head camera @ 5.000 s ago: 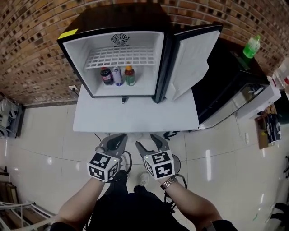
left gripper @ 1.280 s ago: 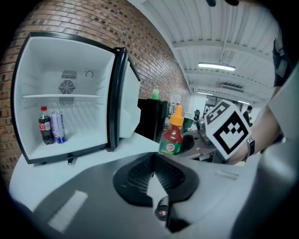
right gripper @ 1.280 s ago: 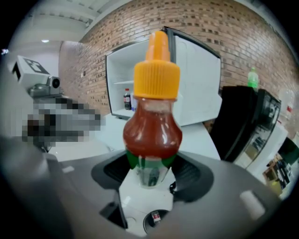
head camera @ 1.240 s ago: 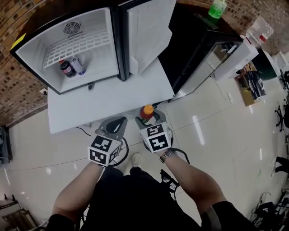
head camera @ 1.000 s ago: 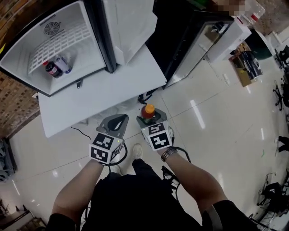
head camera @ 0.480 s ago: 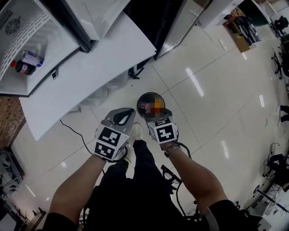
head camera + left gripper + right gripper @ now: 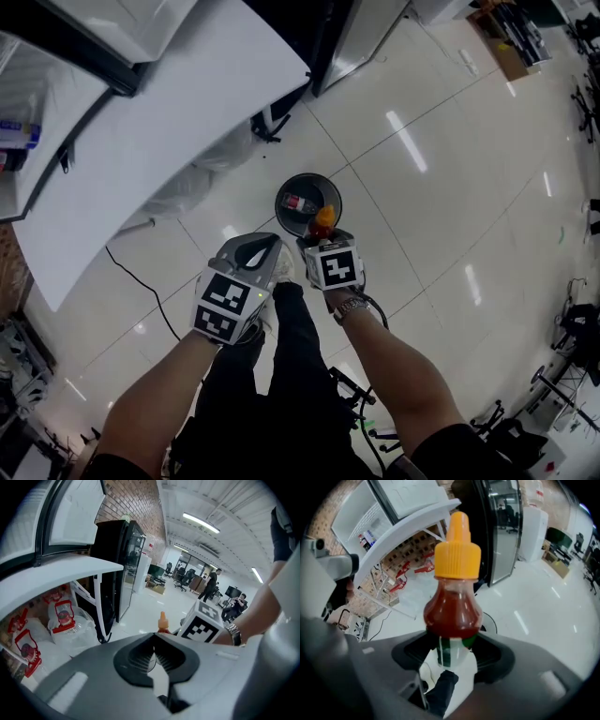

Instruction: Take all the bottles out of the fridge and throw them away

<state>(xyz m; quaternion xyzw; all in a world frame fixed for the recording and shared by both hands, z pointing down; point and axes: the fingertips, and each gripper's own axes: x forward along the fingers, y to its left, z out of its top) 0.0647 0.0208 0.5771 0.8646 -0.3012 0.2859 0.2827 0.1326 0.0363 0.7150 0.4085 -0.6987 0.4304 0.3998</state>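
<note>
"White tabletop [image 7: 178, 112] fills the upper left. Why is nobody working up there?"

"Because the black bin [image 7: 278, 204] stands on the floor [image 7: 422, 216] just past the table's edge, and I'd judge that's where the throwing away happens. Something red-labelled already lies inside it."

"And the grippers?"

"The right gripper [image 7: 453, 651] is clamped on the bottle [image 7: 453, 613], low on its labelled body. It holds the bottle at the bin's near rim, so letting go should drop it in. The left gripper [image 7: 154, 639] hangs just beside it, jaws pressed together on nothing, apparently only kept out of the way."

"Which way does the bottle point?"

"Its long axis runs along the jaws' line. The orange cap [image 7: 323, 221] leads away from the hand, tilted down toward the bin."
</note>
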